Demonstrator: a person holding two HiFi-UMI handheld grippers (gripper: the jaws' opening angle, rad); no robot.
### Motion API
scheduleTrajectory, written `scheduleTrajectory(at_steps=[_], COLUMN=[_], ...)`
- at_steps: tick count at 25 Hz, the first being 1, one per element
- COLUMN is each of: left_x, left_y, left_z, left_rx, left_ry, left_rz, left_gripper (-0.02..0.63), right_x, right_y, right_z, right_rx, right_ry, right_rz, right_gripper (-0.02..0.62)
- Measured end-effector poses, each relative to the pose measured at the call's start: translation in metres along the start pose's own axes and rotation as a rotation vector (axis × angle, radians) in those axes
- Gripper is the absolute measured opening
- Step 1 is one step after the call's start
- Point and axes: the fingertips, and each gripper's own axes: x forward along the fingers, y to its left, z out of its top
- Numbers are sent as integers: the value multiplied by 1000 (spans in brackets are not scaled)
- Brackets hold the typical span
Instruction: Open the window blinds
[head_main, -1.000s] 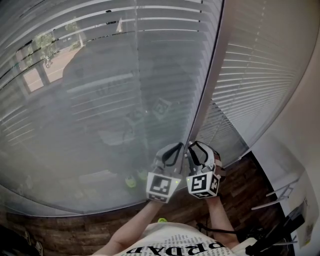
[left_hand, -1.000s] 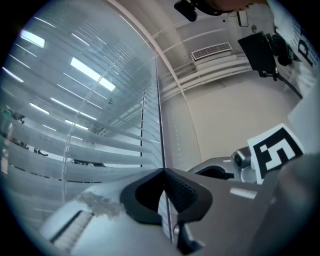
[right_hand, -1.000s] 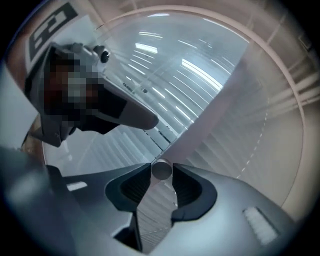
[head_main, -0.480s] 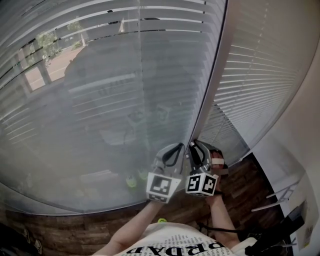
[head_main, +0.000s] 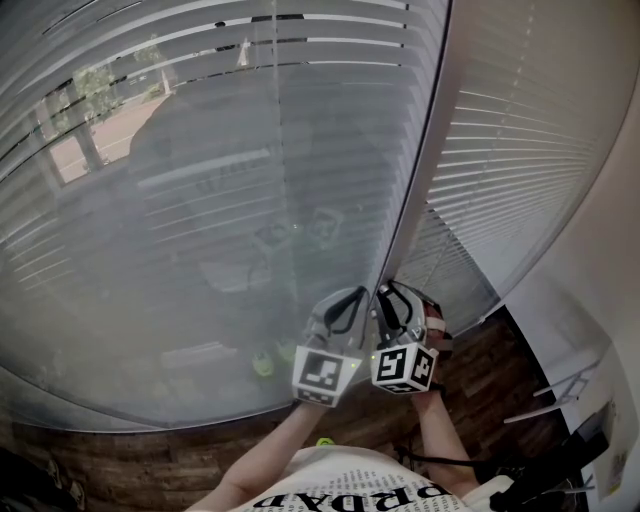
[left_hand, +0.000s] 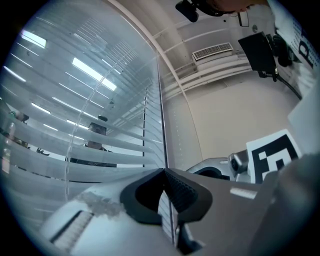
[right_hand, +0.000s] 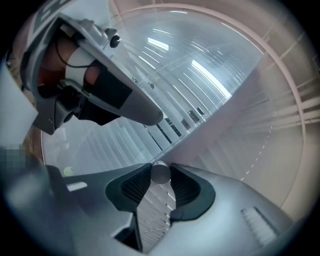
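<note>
Grey slatted window blinds (head_main: 200, 200) fill the head view, with a second blind (head_main: 520, 150) to the right of a pale corner post (head_main: 425, 150). Both grippers sit side by side at the foot of that post. My right gripper (right_hand: 160, 176) is shut on the round grey end of the tilt wand (right_hand: 160, 171), a ribbed pad against each side of it. My left gripper (left_hand: 163, 171) has its jaw tips together. A thin dark line (left_hand: 160, 110) runs up from the tips along the blind's edge; I cannot tell whether it is pinched. Through the top-left slats I see daylight.
Dark wood flooring (head_main: 480, 350) lies below the blinds. Black stands and cables (head_main: 560, 460) crowd the bottom right corner. In the left gripper view a ceiling vent (left_hand: 212, 50) and a dark wall panel (left_hand: 257, 50) show behind me.
The right gripper's marker cube has rolled slightly about its own axis while staying in place. The left gripper has not moved, and the slats look much the same.
</note>
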Motion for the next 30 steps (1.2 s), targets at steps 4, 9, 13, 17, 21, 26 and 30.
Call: scheduleTrajectory(at_steps=[4,9,13,17,21,26,30], left_x=[0,-1,-2,-2,-2,-1,-3], left_y=[1,1,1,0,0,1,1], left_z=[0,-2,-1,1,-1,2,0], left_rx=[-1,-6,-2,13,-2,-3,3], left_ry=[4,12,13,2,15,-5,10], left_rz=[3,4,5,-1,1,5,2], left_gripper=[-8,-6,-7,-7,-6,-6,-6], right_x=[0,-1,-1,-2,-2,-1,-2], right_y=[-2,-4,-5,-7,-9,-12,-12], right_z=[-1,0,-1,-2,-4,-8,-8], right_rx=[132,252,347,490,614,776,827], right_ry=[-16,-45,-58,-78,-97,-132,-139], right_rz=[15,31,42,61,75,91,96], right_gripper=[129,127,129,129,129,129,129])
